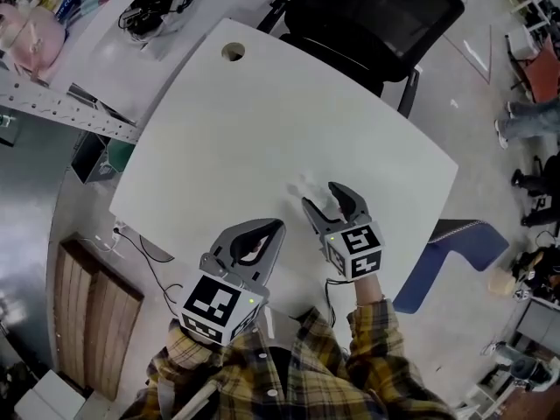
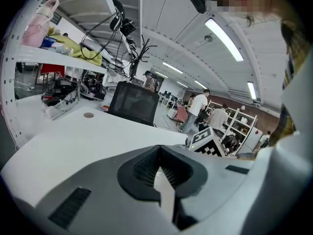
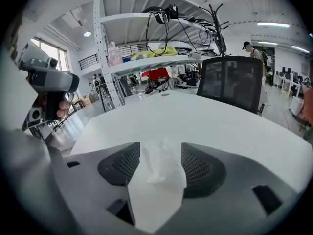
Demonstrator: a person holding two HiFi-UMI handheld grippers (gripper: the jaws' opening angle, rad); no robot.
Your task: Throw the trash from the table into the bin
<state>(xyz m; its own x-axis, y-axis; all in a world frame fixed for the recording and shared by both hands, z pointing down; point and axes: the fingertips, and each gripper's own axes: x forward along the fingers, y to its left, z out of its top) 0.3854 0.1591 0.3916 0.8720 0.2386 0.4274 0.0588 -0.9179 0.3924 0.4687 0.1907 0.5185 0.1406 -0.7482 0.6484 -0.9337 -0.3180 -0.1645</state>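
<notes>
**Right gripper wide over a tissue; left gripper closed and empty**

Right gripper [image 1: 321,196] is low at the near edge of the table [image 1: 262,121], pointing away from the person and tilted down. Its jaws stand wide apart. A crumpled white tissue [image 3: 157,166] lies on the tabletop between them. In the right gripper view there is bare table on both sides of the tissue, so neither pad presses on it. A plaid sleeve [image 1: 378,320] runs back from this gripper toward the body.

Left gripper [image 1: 276,227] is just beside the right one, on its left, above the near table edge. It also points forward and slightly down. Its jaws meet at the tips with nothing between them. The right gripper view shows fingers [image 3: 62,107] wrapped around its handle.

Table: white, with rounded corners. It is bare apart from the tissue and a round cable hole [image 1: 233,52] near the far corner.

Room: a black mesh chair [image 1: 376,16] is pushed against the far side of the table. To the left, a metal shelf [image 1: 52,103] holds cables and bags. The floor is pale and glossy. The left gripper view shows several people [image 2: 198,109] standing by racks in the background, under long ceiling lights [image 2: 222,38].
</notes>
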